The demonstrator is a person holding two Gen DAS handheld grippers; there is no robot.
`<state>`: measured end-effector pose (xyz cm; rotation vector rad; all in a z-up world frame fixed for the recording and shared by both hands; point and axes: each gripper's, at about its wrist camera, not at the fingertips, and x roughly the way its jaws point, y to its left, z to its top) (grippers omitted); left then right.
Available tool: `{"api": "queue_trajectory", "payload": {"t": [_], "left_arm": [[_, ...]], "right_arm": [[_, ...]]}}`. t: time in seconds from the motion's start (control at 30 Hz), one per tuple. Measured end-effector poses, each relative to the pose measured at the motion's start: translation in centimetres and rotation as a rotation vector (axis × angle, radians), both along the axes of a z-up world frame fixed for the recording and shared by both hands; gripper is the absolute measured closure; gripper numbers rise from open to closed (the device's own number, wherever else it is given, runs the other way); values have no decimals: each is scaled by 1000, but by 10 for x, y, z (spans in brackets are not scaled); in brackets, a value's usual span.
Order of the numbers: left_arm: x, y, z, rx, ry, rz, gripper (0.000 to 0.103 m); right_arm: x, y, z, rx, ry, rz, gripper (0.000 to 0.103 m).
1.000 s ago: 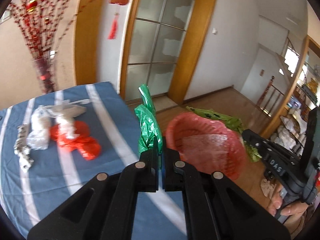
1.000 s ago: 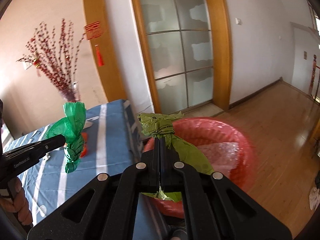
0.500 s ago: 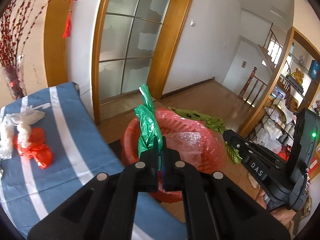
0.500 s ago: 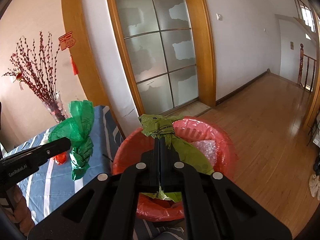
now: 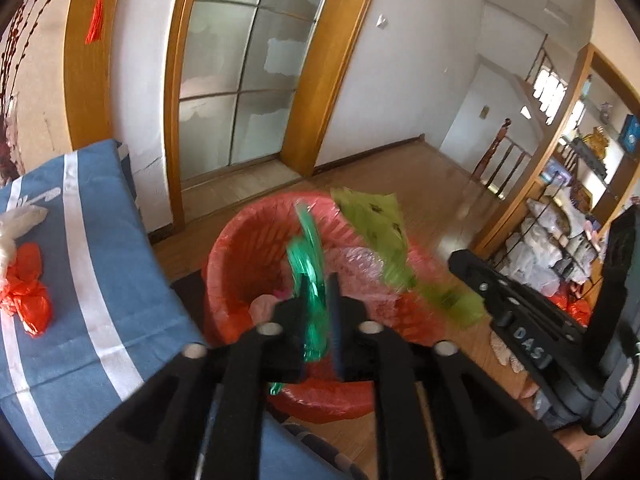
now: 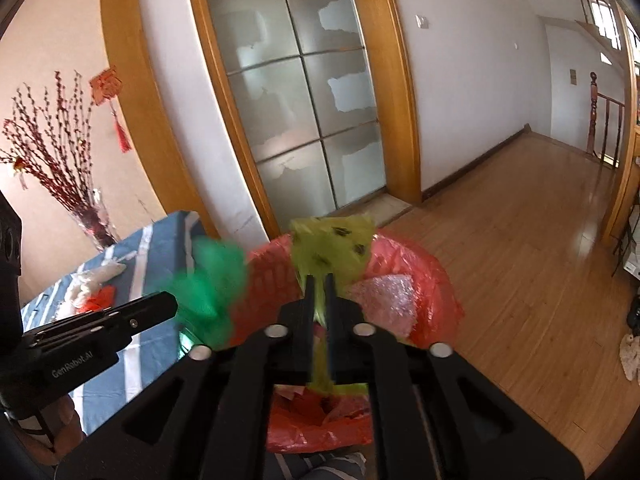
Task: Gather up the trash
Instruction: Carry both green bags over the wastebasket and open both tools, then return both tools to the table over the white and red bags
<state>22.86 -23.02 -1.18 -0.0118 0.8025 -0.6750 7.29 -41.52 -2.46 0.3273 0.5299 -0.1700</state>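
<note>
Left wrist view first: my left gripper (image 5: pixel 318 312) sits right over the red bin (image 5: pixel 228 264), one bin only, lined with a red plastic liner. My jaws have just been opening, and there's a visible gap between them now. The dark green bag (image 5: pixel 308 256) is between them, blurred, hanging over the bin's mouth; I can't tell if a pad is touching it. Just right of it, also over the bin, is one light green bag (image 5: pixel 380 236). My right gripper (image 5: pixel 476 276) shows beside the bin's right rim. Left of the bin is the blue striped tablecloth (image 5: pixel 100 264), with one red crumpled bag (image 5: pixel 28 300) and one white wad (image 5: pixel 12 228) on it, well apart from the bin.

Right wrist view: my right gripper (image 6: pixel 319 280) also hovers above the red bin (image 6: pixel 440 280), jaws just been opening, slightly parted, with the light green bag (image 6: pixel 332 244) between them and blurred. The dark green bag (image 6: pixel 212 292) is a blur by the bin's left rim, at the tip of my left gripper (image 6: pixel 160 308). Inside the bin there's one piece of clear bubbly plastic (image 6: pixel 388 300). So two green bags total.
</note>
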Motion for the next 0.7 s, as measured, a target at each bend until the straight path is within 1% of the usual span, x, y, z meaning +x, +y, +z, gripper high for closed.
{"api": "queue_trajectory", "payload": {"t": [0.03, 0.07, 0.1, 0.2, 0.27, 0.33, 0.47, 0.57, 0.7], "left_arm": [[1, 2, -3, 5, 8, 9, 76], [3, 5, -6, 5, 19, 20, 72], [5, 10, -9, 10, 27, 32, 71], [9, 27, -14, 28, 32, 70, 63], [9, 39, -16, 44, 25, 102, 56], [7, 53, -17, 64, 14, 132, 53], [5, 82, -18, 107, -12, 192, 46], [2, 102, -16, 131, -28, 233, 45], [2, 133, -17, 138, -25, 296, 42]], "right_arm": [[-1, 0, -2, 2, 4, -3, 75], [-2, -1, -4, 4, 6, -9, 72], [-4, -2, -5, 1, 8, -15, 69], [-5, -4, -8, -11, 18, -30, 69], [-7, -5, -8, -9, 19, -36, 65], [-8, -3, -6, -10, 12, -36, 58], [-5, 9, 0, -30, 1, -14, 54], [-3, 22, 5, -50, -3, 19, 51], [2, 43, 10, -68, -5, 61, 43]]}}
